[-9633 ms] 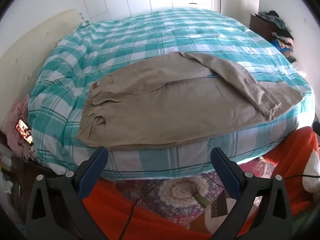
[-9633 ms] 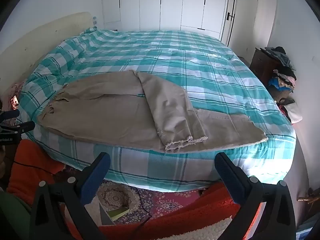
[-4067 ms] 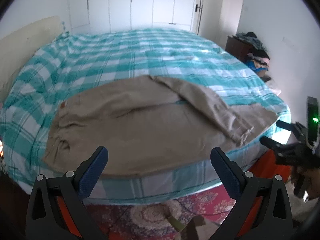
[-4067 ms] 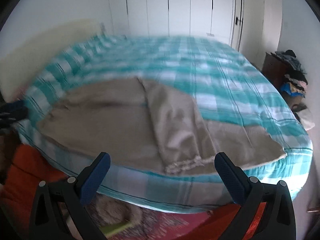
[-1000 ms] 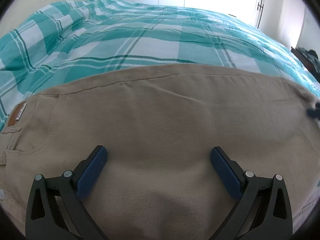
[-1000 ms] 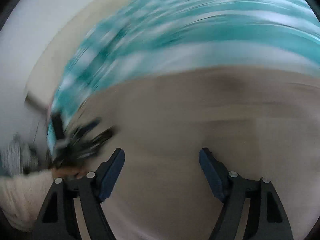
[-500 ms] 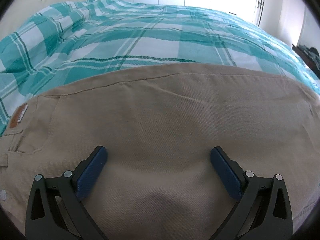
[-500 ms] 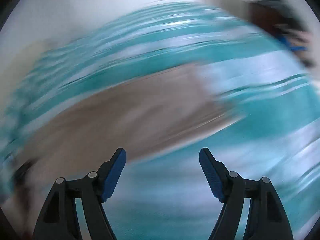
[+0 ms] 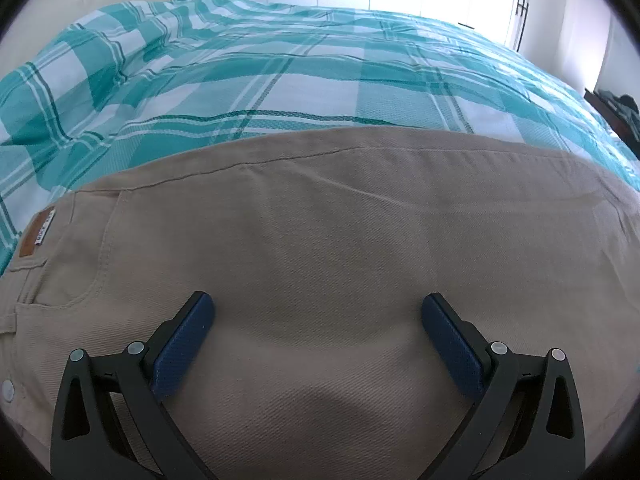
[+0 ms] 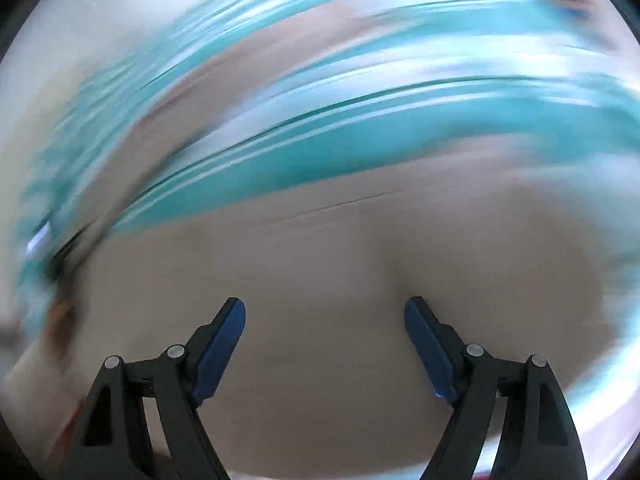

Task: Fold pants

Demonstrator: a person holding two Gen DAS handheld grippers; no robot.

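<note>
Both tongs released over tan pants on the bed
Left gripper [image 9: 318, 312] sat low over the pants [image 9: 340, 240], fingers wide apart, gripping nothing; pants lay flat on the teal plaid bedspread [image 9: 280, 92], leather patch [image 9: 37, 233] at far left. Right gripper [image 10: 325, 316] was also spread wide over tan cloth, its view heavily motion-blurred

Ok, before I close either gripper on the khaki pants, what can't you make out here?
- Pant hems: cut off by the left wrist frame's right edge.
- Khaki pants and checked bedspread in the right wrist view: motion-blurred.
- Leather waistband patch: lettering too small.
- Whether the left gripper touches the fabric: unclear.
</note>
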